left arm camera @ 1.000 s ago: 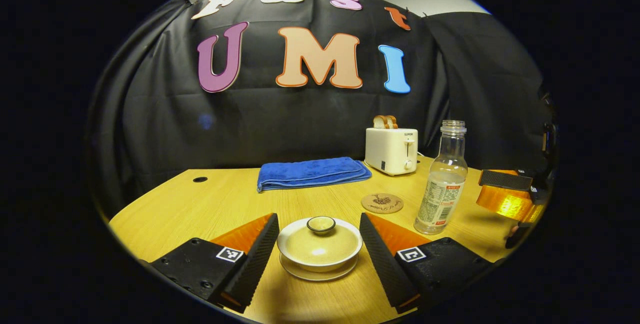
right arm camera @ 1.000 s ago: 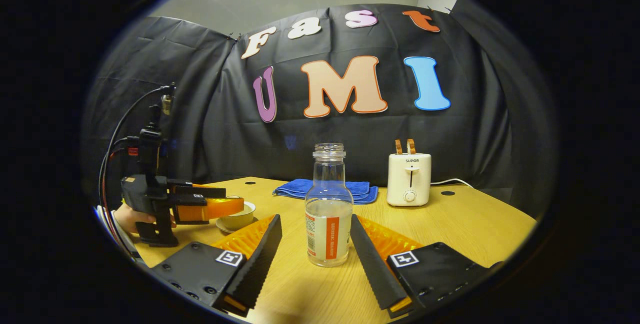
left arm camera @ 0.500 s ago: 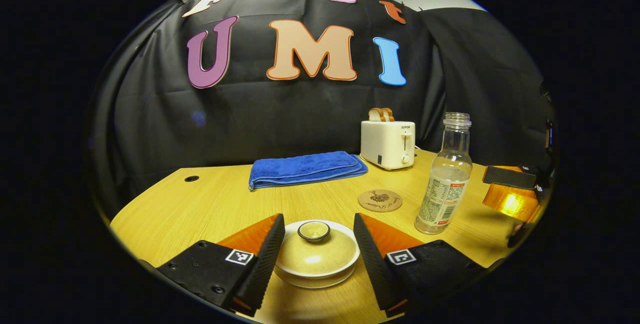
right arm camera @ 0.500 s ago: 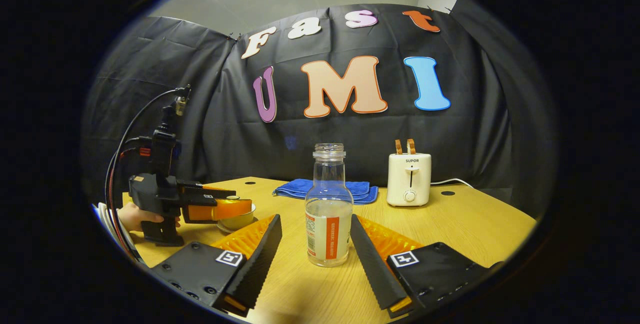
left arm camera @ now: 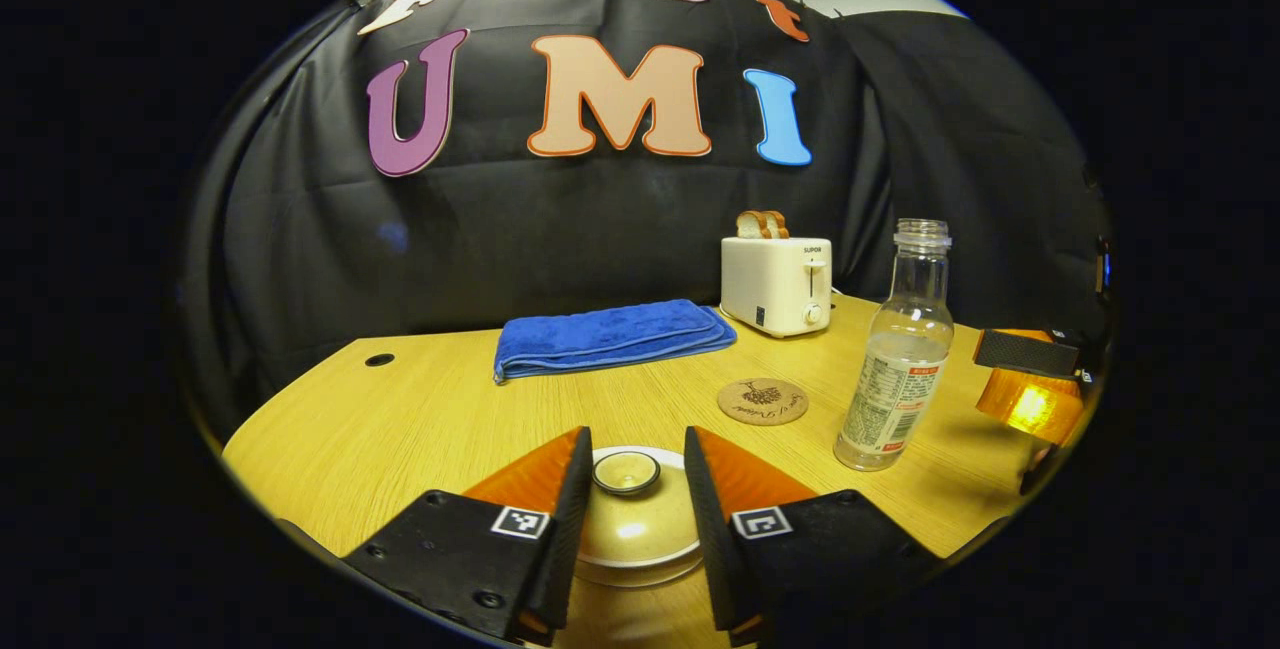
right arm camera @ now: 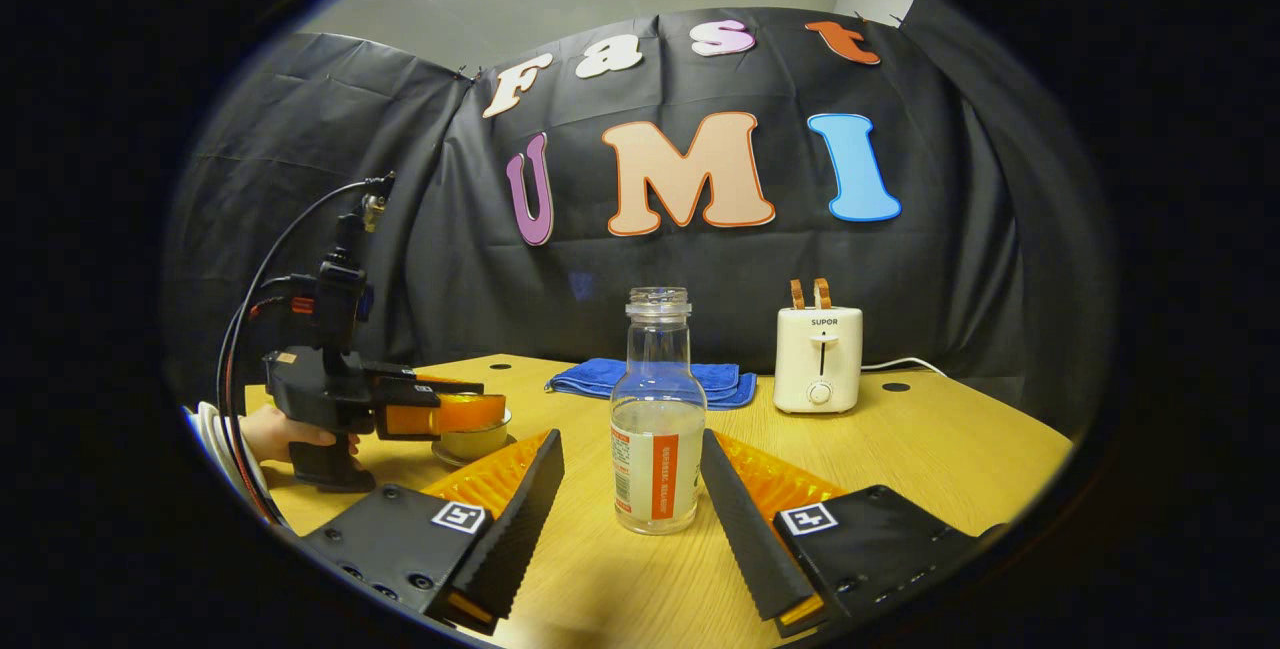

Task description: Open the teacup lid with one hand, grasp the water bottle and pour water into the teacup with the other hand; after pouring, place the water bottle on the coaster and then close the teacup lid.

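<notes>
A cream teacup with its lid [left arm camera: 635,532] on stands on a saucer at the bottom of the left gripper view. My left gripper [left arm camera: 630,474] is low over it, fingers drawn in close on both sides of the lid's knob [left arm camera: 626,472]; a small gap still shows on the right. The clear water bottle [right arm camera: 656,429], uncapped and partly full, stands upright between the fingers of my right gripper [right arm camera: 630,444], which is open and not touching it. A round cork coaster [left arm camera: 762,401] lies left of the bottle [left arm camera: 897,369]. The right gripper view shows the teacup [right arm camera: 478,443] under the left gripper [right arm camera: 445,413].
A folded blue towel [left arm camera: 610,334] and a white toaster [left arm camera: 777,274] with bread in it sit at the back of the wooden table [left arm camera: 400,419]. A hand [right arm camera: 275,432] holds the left gripper's handle, with cables rising from it.
My left gripper has come forward and down over the teacup, and its fingers have narrowed around the lid's knob. The right gripper and the bottle have not moved.
</notes>
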Demonstrator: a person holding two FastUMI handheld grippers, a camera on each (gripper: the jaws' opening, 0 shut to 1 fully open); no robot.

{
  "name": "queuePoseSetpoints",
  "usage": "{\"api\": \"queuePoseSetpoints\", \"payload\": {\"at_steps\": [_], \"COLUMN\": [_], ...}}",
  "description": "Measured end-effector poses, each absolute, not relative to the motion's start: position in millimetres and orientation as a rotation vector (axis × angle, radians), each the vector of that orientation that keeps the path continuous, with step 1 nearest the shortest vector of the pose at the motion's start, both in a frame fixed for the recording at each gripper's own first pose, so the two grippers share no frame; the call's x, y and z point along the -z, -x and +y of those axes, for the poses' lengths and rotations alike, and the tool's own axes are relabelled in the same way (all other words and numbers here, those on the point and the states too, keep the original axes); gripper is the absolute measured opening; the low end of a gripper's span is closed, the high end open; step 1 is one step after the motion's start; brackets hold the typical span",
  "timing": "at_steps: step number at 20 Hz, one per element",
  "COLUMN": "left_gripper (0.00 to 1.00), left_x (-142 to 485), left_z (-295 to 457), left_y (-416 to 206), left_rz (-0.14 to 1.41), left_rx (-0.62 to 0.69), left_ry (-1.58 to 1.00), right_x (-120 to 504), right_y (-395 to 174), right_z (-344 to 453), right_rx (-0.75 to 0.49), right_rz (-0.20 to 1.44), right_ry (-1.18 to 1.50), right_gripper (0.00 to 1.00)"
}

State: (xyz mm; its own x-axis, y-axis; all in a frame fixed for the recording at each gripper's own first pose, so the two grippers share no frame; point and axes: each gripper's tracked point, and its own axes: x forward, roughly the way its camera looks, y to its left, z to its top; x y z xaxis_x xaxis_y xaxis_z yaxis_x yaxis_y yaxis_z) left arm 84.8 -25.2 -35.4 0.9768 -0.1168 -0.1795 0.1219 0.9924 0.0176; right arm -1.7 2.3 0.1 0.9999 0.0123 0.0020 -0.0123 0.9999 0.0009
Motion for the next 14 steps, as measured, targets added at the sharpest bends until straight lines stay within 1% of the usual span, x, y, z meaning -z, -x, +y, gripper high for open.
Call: {"api": "queuePoseSetpoints", "payload": {"at_steps": [1,2,3,4,7,12,13,14], "left_gripper": [0.44,0.41,0.34,0.3,0.28,0.28,0.28,0.28], "left_x": [34.4,33.0,31.4,33.0,31.7,20.7,18.3,18.3], "left_z": [-23.5,-21.9,-22.6,-23.0,-19.2,-9.2,-6.6,-3.9], "left_y": [-85.4,-85.3,-85.2,-85.7,-84.5,-83.3,-82.3,-80.8], "left_rz": [0.175,0.169,0.162,0.163,0.159,0.089,0.078,0.07], "left_rx": [0.116,0.113,0.116,0.115,0.096,0.046,0.036,0.016], "left_ry": [-0.029,-0.027,-0.024,-0.025,-0.023,0.007,0.013,0.012], "right_x": [0.1,-0.3,0.2,0.0,0.1,-0.2,0.1,-0.4], "right_y": [1.8,1.9,2.0,1.7,2.1,1.6,1.9,1.9], "right_z": [2.4,2.3,2.3,2.2,2.4,2.3,2.3,2.2], "right_rx": [-0.012,-0.012,-0.012,-0.012,-0.013,-0.013,-0.013,-0.012], "right_rz": [-0.002,-0.002,-0.002,-0.002,-0.002,-0.002,-0.002,-0.002], "right_ry": [-0.001,-0.001,-0.001,-0.001,-0.001,-0.001,-0.001,-0.001], "right_gripper": [0.9,0.9,0.9,0.9,0.9,0.9,0.94,0.9]}}
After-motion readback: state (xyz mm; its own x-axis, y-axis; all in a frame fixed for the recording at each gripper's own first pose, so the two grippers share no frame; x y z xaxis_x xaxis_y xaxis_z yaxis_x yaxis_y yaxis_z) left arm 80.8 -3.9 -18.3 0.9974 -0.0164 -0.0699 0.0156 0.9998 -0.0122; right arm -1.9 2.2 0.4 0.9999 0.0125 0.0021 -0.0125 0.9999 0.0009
